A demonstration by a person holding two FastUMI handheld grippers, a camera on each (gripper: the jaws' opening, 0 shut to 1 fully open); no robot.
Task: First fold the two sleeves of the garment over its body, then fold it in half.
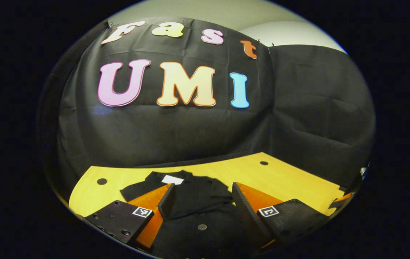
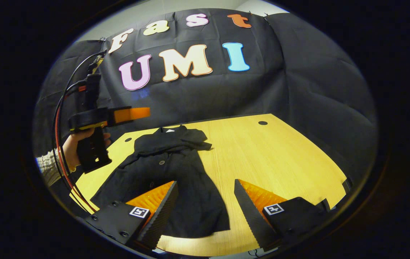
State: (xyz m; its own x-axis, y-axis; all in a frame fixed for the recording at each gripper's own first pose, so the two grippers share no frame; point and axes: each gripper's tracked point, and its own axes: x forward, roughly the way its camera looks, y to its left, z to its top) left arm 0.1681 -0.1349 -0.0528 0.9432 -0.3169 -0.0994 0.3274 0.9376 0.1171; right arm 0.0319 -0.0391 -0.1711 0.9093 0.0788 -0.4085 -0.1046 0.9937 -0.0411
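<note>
A black buttoned garment [image 2: 176,172] lies flat on the yellow wooden table [image 2: 269,154], collar with a white label [image 2: 170,131] at the far end. Folded cloth, seemingly a sleeve [image 2: 190,138], lies across its chest. My right gripper [image 2: 205,181] is open, low over the hem's right corner, with nothing between its fingers. The left gripper [image 2: 144,112] is held up in the air by a hand [image 2: 69,148] at the garment's left. In the left gripper view, the left gripper [image 1: 202,185] is open above the garment [image 1: 201,201], with the label [image 1: 172,179] beyond.
The table has small round holes near its far edge [image 2: 262,122] [image 1: 101,181]. Bare wood stretches to the right of the garment [image 1: 291,180]. Black cloth walls close in the back and right sides. Cables [image 2: 59,118] hang from the left gripper.
</note>
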